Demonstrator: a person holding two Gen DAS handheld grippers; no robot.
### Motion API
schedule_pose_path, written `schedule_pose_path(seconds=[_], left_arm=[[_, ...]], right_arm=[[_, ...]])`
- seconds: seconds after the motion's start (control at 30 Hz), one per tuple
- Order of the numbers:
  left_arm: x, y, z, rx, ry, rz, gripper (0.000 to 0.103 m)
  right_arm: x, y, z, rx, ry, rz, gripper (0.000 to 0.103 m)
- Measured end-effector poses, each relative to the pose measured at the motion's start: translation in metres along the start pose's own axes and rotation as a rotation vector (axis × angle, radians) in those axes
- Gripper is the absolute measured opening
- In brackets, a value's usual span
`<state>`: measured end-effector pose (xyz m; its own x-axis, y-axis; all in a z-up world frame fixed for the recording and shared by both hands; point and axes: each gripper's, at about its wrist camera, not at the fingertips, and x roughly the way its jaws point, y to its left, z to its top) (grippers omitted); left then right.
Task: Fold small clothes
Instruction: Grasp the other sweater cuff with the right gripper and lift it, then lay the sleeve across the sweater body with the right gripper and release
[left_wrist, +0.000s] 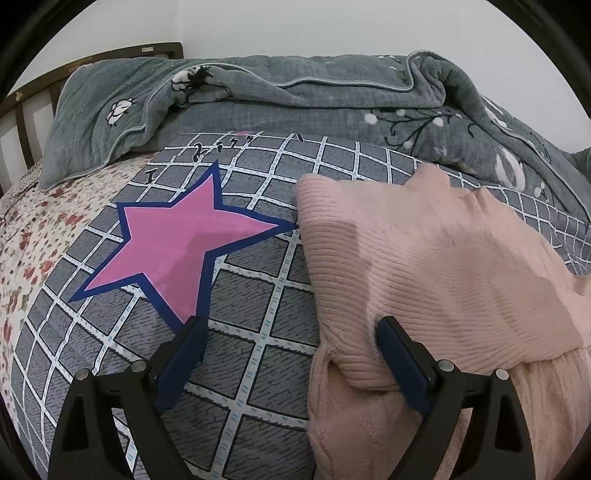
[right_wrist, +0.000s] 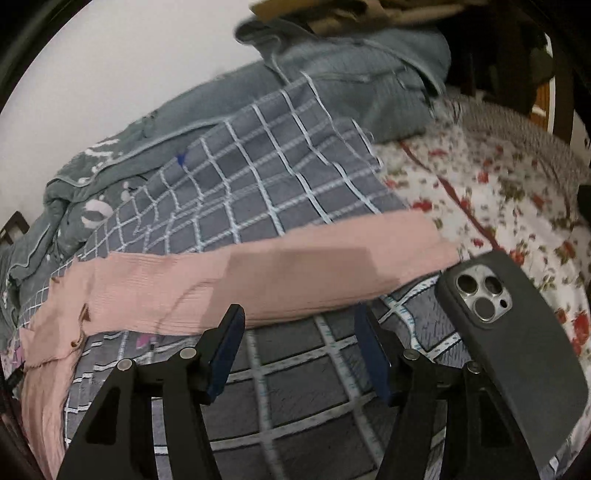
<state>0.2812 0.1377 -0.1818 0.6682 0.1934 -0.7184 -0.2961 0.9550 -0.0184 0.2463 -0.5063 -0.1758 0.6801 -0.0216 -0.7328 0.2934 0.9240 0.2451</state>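
- The pink knit garment (left_wrist: 436, 266) runs off the right and bottom edges of my left wrist view, so I cannot see its full outline there or tell which part is collar or hem.
- In that view it fills the right half of the frame, folded over itself, its ribs running from upper left to lower right.
- My left gripper (left_wrist: 291, 332) stands wide open; its right finger (left_wrist: 402, 365) rests against the garment's folded edge, the left one over the grey checked sheet (left_wrist: 258, 354).
- The right wrist view is blurred, so fine detail is lost.
- There the garment (right_wrist: 258, 280) lies as a long band across the middle of the frame, long axis left to right, its left end dropping out at the lower left.
- My right gripper (right_wrist: 299, 321) is open, holding nothing, fingertips just short of the garment's near edge.
- A dark phone (right_wrist: 517, 350) lies at the lower right, camera side up, partly cut off.
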Motion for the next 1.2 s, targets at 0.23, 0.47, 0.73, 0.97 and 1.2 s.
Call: schedule_pose_path(seconds=[0.23, 0.47, 0.73, 0.97, 1.2], left_arm=[[0.002, -0.002, 0.001, 0.005, 0.008, 0.002, 0.096], [0.003, -0.001, 0.002, 0.004, 0.009, 0.001, 0.096], [0.001, 0.000, 0.003, -0.010, 0.004, -0.025, 0.096], [-0.009, 0.021, 0.004, -0.099, -0.010, -0.097, 0.096], [-0.021, 0.072, 0.008, -0.247, -0.014, -0.169, 0.096]], right_arm=[[0.007, -0.003, 0.006, 0.037, 0.002, -0.011, 0.061], [0.012, -0.008, 0.017, 0.073, -0.021, -0.063, 0.044], [-0.029, 0.037, 0.021, -0.088, -0.260, -0.151, 0.006], [-0.076, 0.154, 0.027, -0.273, -0.429, -0.135, 0.006], [-0.102, 0.322, 0.001, -0.466, -0.456, 0.063, 0.006]])
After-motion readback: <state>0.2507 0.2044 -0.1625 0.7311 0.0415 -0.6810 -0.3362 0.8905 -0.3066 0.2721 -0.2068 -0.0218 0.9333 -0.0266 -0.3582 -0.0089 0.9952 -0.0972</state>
